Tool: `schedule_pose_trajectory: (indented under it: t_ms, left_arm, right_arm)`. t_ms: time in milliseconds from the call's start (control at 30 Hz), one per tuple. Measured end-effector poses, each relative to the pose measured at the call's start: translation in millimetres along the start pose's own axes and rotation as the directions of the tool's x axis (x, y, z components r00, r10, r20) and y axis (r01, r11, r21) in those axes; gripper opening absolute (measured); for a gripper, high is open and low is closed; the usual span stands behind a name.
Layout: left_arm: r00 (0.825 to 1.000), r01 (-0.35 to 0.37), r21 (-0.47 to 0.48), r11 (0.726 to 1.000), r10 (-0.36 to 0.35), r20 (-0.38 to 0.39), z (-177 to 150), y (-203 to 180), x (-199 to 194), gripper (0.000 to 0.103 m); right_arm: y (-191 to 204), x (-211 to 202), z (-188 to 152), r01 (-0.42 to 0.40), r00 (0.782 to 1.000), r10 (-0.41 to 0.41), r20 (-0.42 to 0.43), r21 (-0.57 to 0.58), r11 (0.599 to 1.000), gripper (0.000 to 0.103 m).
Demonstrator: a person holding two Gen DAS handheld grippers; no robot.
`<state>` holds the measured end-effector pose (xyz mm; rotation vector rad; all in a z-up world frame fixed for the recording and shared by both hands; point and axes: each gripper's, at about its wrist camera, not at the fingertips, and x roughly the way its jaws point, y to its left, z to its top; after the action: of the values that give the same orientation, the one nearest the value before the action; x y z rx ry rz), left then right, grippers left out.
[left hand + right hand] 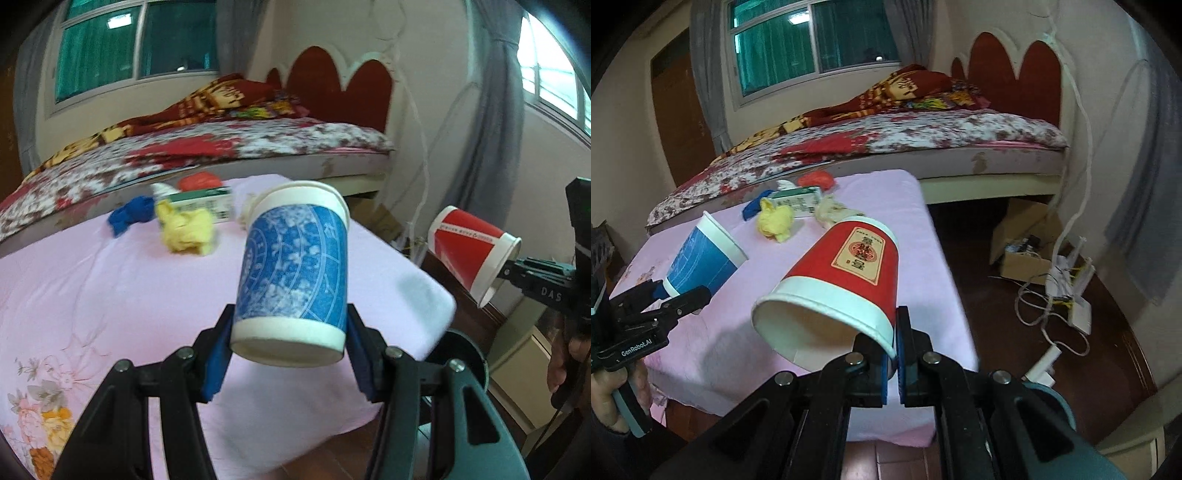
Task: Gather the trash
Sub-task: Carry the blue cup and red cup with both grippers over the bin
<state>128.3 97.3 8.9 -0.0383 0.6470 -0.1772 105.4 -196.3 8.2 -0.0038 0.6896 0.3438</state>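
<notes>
Left wrist view first: my left gripper [290, 354] held the blue paper cup [293, 273] by its base, a blue pad pressed on either side, the cup raised over the pink cloth-covered table [110, 295] with its rim tipped away from the camera. From the right wrist view, my right gripper [893, 354] had its jaws pinched nearly together on the rim of the red paper cup [846, 280], which hung tilted with its open mouth facing back toward the camera and to the left. Each cup was clear of the table and also showed in the other camera: the red one [469, 251] off to the right, the blue one [701, 254] to the left, well apart.

Farther out on the cloth lay the rest of the litter: a yellow crumpled wad [775, 221], a blue scrap [753, 208], a green and white carton [798, 199], a red wad [816, 180] and a pale crumpled tissue [831, 212]. Beyond the table stood the bed [923, 129], and a cardboard box [1019, 251] sat on the floor to the right.
</notes>
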Motion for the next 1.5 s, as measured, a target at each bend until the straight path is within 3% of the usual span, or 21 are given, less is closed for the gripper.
schedule_pose_trajectory:
  t_ms: [667,900,1100,1500]
  left_arm:
    - [0.985,0.166,0.159,0.973,-0.156,-0.069,-15,-127,22,0.056]
    - [0.967,0.245,0.207,0.947,-0.222,-0.127,-28,-173,37,0.056]
    - [0.949,0.296,0.234,0.926,-0.257,-0.184,-43,-205,53,0.056]
    - [0.915,0.349,0.25,0.903,-0.272,-0.297,-71,-246,91,0.056]
  right_arm:
    - [-108,-52,-48,0.122,0.992,-0.124,0.001,0.18,0.976,0.004]
    - [-140,-49,-64,0.186,0.982,-0.18,-0.049,0.205,0.961,0.004]
    - [-173,-47,-100,0.234,0.97,-0.212,-0.115,0.237,0.943,0.004]
    - [-218,-48,-152,0.311,0.942,-0.263,-0.21,0.246,0.918,0.004]
